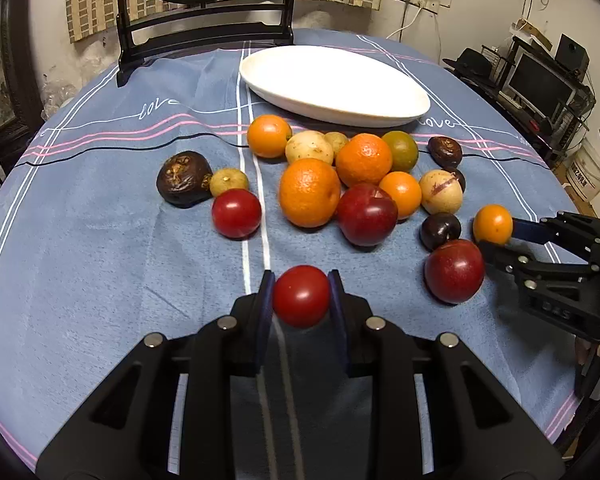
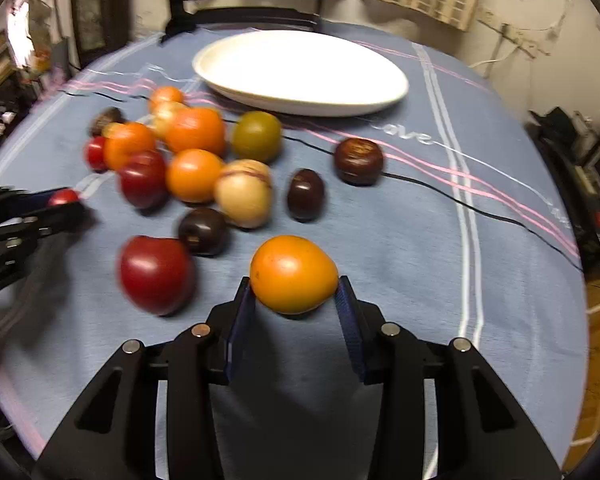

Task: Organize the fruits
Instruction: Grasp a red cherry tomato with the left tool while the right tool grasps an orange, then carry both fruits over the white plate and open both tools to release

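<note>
I read one word only — "love", in white script on the blue tablecloth (image 1: 100,200): at my ten o'clock and one o'clock from the left, one o'clock from the right.

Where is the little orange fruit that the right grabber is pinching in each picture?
Left wrist view: the small orange fruit sits at the far right, between the right gripper pads.
Right wrist view: it is bottom centre, right between the pads.
Shared landmark: the white plate at the far side of the table.
</note>
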`<state>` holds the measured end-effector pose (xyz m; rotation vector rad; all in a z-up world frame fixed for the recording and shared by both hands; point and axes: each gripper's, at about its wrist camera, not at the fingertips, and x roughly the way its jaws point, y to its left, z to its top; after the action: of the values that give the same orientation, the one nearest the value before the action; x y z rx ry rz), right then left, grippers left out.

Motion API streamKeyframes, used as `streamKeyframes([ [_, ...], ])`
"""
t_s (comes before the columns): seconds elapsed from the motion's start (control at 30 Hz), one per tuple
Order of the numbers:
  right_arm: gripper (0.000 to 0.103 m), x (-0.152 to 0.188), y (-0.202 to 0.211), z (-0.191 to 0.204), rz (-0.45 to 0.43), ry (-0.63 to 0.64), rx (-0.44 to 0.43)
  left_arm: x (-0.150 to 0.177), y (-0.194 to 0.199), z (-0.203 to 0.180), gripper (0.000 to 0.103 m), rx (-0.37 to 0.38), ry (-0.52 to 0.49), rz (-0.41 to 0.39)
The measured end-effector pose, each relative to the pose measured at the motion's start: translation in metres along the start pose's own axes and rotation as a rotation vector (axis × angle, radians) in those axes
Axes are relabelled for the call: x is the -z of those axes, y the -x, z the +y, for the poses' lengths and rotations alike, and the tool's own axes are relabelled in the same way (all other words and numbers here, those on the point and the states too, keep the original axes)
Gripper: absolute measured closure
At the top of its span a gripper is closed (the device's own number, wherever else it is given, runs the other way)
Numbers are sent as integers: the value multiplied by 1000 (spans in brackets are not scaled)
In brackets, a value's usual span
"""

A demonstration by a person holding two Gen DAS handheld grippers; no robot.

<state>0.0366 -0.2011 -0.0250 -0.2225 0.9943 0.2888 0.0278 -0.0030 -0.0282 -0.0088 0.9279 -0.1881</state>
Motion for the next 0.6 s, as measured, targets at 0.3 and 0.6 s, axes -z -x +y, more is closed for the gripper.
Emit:
streamKeyframes([
  [0.3, 60, -61, 38, -6, -222, -9, -11, -99, 15, -9, 76, 4, -72, -136],
  [0.6, 58, -136, -51, -27, -149, -102, -13, -170, -89, -11, 74, -48, -30, -54],
])
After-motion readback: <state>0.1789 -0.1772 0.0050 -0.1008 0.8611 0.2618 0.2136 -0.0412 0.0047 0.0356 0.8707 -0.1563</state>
